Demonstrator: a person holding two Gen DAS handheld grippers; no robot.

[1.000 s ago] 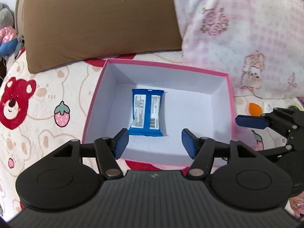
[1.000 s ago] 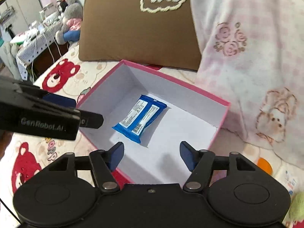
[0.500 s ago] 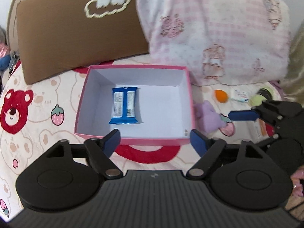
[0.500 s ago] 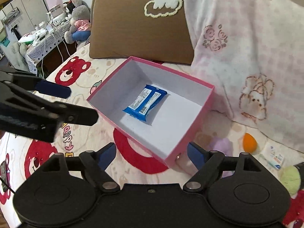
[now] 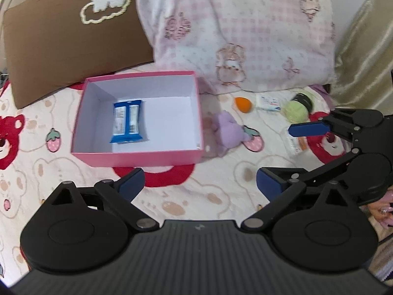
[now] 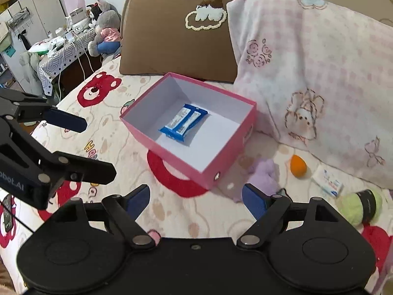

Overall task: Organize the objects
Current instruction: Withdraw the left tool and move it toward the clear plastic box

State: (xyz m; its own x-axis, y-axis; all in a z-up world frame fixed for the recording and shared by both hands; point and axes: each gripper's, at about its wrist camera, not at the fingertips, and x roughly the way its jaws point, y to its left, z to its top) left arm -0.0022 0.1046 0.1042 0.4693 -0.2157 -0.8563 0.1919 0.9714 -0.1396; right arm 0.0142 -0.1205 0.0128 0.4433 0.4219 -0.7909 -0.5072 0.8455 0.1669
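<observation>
The pink box (image 5: 137, 158) sat open on the bear-print bedspread (image 5: 221, 196), in front of a brown pillow (image 5: 68, 41) and a pink pillow (image 5: 245, 36). Inside it, toward its left side in the left wrist view, lay a blue packet (image 5: 127, 121), flat on the white floor of the box. The left gripper (image 5: 200, 184) hung over the bedspread just in front of the box, its jaws opening wide with nothing between them. The right gripper (image 6: 196, 199) stood beside it, jaws apart and empty, above bare bedspread near the box's corner. To the right of the box lay a purple plush (image 5: 227, 132) close against its wall, then an orange egg-shaped thing (image 5: 243, 104), a small white packet (image 5: 267, 102) and a green roll with a dark cap (image 5: 298, 108), possibly a plush or a sponge. A flat clear packet (image 5: 293, 143) lay near the right gripper's finger, blurred.
</observation>
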